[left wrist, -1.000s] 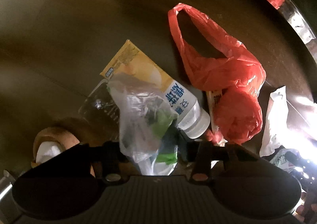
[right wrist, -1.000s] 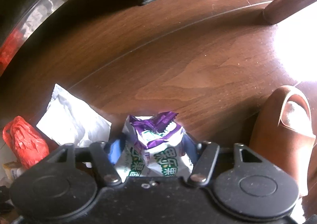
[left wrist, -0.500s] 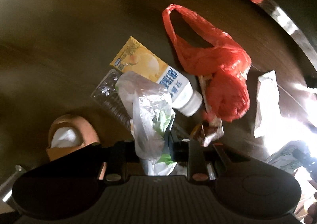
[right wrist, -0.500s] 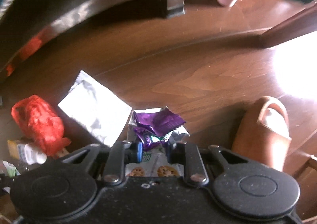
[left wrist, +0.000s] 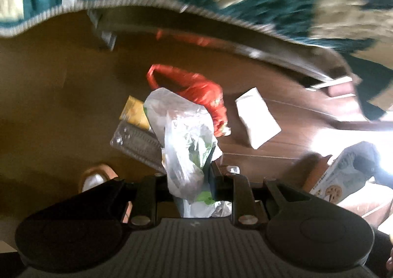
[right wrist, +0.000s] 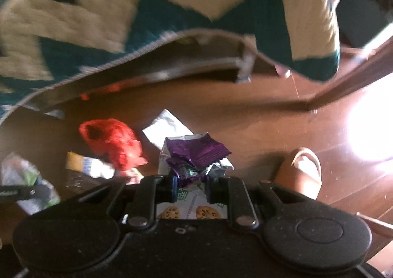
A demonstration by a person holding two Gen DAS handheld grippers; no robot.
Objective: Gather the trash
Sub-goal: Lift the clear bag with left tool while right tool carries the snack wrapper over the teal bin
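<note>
- Here, a person is holding two handheld grippers above a dark brown wooden floor that is scattered with litter; both views are blurred.
- The left gripper is pointing down with its fingers nearly together, pinching the gathered neck of a thin, crinkled clear plastic bag. Something green is showing through the film. Gripping the bunched top is probably letting the loose bag hang below without spilling.
- The right gripper is likewise pinching shut on a crumpled snack packet, purple and silver foil with cookie pictures on its lower part. Squeezing the crushed upper fold looks like the surest hold on such slippery foil.
- Taking the red plastic bag as the landmark, which is lying limp and wrinkled on the floor with a looped handle: the held clear bag is hanging just in front of it in the left view.
- A yellow-labelled bottle and a flattened clear ribbed container are lying beside the red bag, on its left in the left view.
- A flat white rectangular pouch is lying near the red bag on its other side.
- A brown slipper is standing well apart from the red bag, beside the right gripper.
- Beyond the red bag, a quilted teal and cream blanket is draping over a furniture edge.
</note>
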